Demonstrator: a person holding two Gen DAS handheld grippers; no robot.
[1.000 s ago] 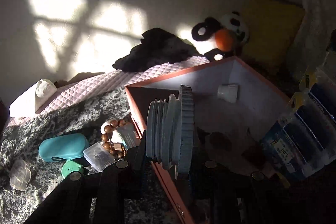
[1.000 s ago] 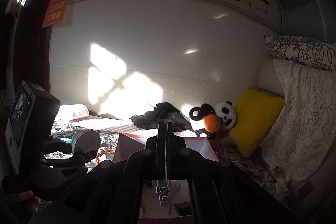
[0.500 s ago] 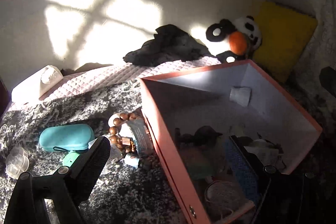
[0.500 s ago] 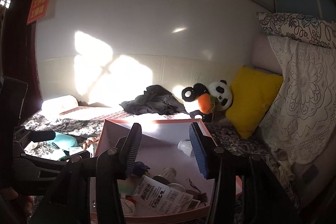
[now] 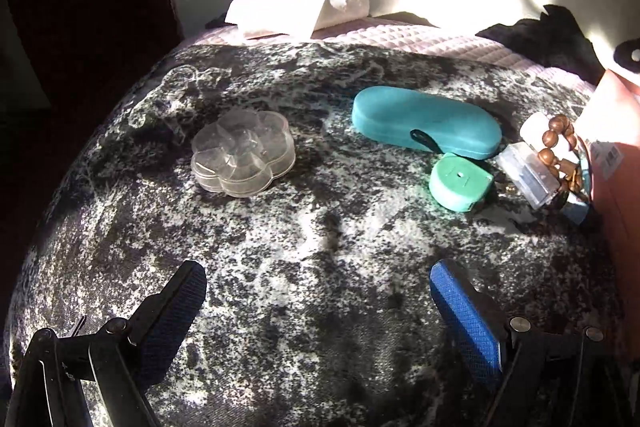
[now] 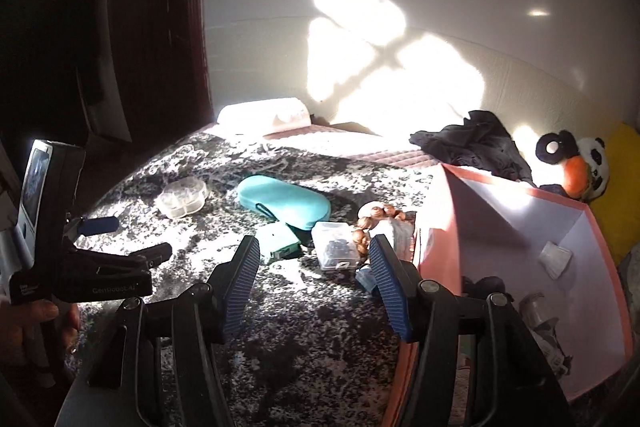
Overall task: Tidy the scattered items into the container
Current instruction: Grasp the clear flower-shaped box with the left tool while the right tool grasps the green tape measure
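Several scattered items lie on the mottled bed cover: a clear flower-shaped box far left, a teal case, a green tape measure and wooden beads beside the pink container at right. Angled downward over bare cover, the left tool is empty, jaws opening. Nearer the container, the right tool tilts down, also opening and empty.

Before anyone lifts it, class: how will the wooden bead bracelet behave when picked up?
The bead bracelet will probably go floppy, since it is separate beads on a loop. Its round beads may slip between flat pads. It rests on other small things, so lifting it could shift them.
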